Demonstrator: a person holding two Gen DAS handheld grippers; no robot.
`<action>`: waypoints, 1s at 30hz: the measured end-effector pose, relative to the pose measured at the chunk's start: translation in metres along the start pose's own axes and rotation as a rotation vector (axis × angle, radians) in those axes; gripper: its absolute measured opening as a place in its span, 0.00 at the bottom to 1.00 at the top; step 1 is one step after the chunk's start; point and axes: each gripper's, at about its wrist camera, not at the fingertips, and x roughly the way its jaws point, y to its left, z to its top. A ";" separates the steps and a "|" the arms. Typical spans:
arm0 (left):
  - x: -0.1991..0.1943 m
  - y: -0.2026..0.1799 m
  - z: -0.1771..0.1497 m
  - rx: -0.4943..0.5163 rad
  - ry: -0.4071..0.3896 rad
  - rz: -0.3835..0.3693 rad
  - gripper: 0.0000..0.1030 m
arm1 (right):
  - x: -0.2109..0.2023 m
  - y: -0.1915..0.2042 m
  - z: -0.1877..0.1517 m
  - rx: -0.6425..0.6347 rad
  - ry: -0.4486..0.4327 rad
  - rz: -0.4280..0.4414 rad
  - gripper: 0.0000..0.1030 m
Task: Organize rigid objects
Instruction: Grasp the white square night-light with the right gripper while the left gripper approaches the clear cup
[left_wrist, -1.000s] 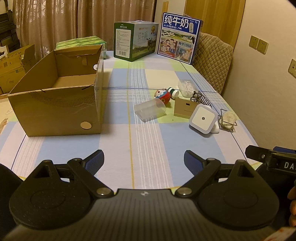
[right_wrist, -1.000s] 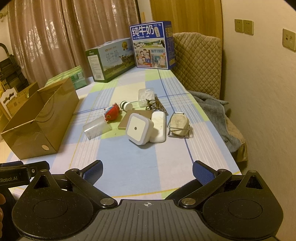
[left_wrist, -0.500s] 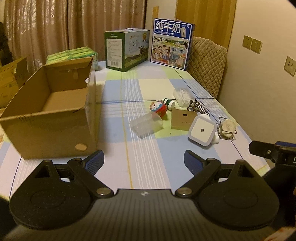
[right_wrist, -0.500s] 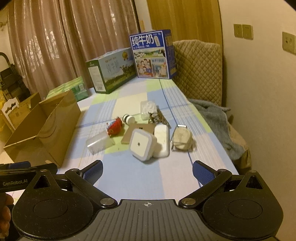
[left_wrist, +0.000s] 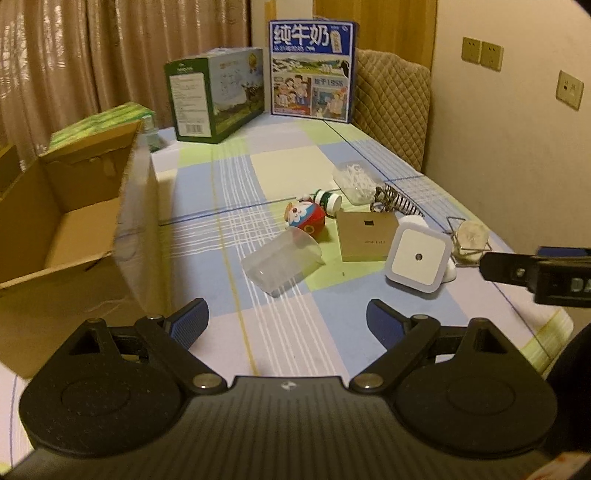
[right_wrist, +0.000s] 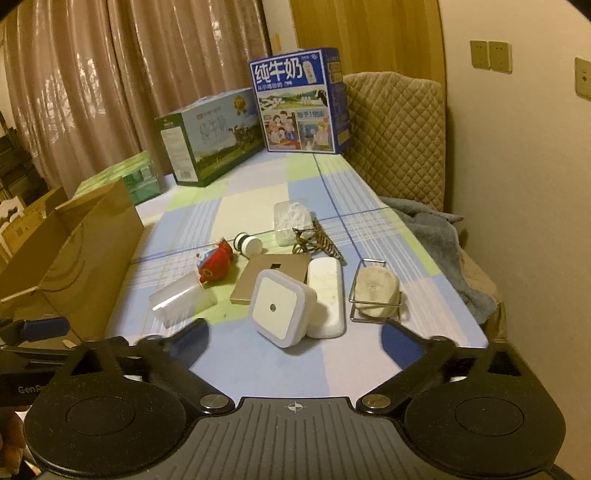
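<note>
A cluster of small objects lies mid-table: a clear plastic cup (left_wrist: 282, 264) on its side, a red-and-blue toy (left_wrist: 306, 218), a small white-capped bottle (left_wrist: 327, 201), a tan flat box (left_wrist: 367, 236), a white square night light (left_wrist: 419, 258), a wire holder with a round soap (right_wrist: 376, 291), a white bar (right_wrist: 325, 295) and a clear box of white bits (right_wrist: 291, 221). An open cardboard box (left_wrist: 74, 221) stands at the left. My left gripper (left_wrist: 288, 321) is open and empty, short of the cup. My right gripper (right_wrist: 295, 339) is open and empty, just short of the night light (right_wrist: 282, 308).
Two milk cartons, green (left_wrist: 218, 98) and blue (left_wrist: 312, 70), stand at the table's far end. A green pack (right_wrist: 129, 179) lies behind the cardboard box. A quilted chair (right_wrist: 399, 136) with a grey cloth (right_wrist: 439, 240) stands along the right side by the wall.
Both grippers have moved forward toward the object cluster, which now looks nearer. The left view has swung right, away from the cardboard box. Both stay open.
</note>
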 end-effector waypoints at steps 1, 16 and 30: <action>0.005 0.001 0.000 0.004 0.005 -0.003 0.86 | 0.007 0.001 0.000 -0.004 0.010 0.000 0.80; 0.055 0.012 -0.009 0.009 0.062 -0.038 0.86 | 0.087 0.010 0.001 -0.019 0.098 -0.019 0.30; 0.061 0.016 -0.010 -0.003 0.055 -0.066 0.86 | 0.094 0.016 0.006 -0.145 0.068 -0.087 0.56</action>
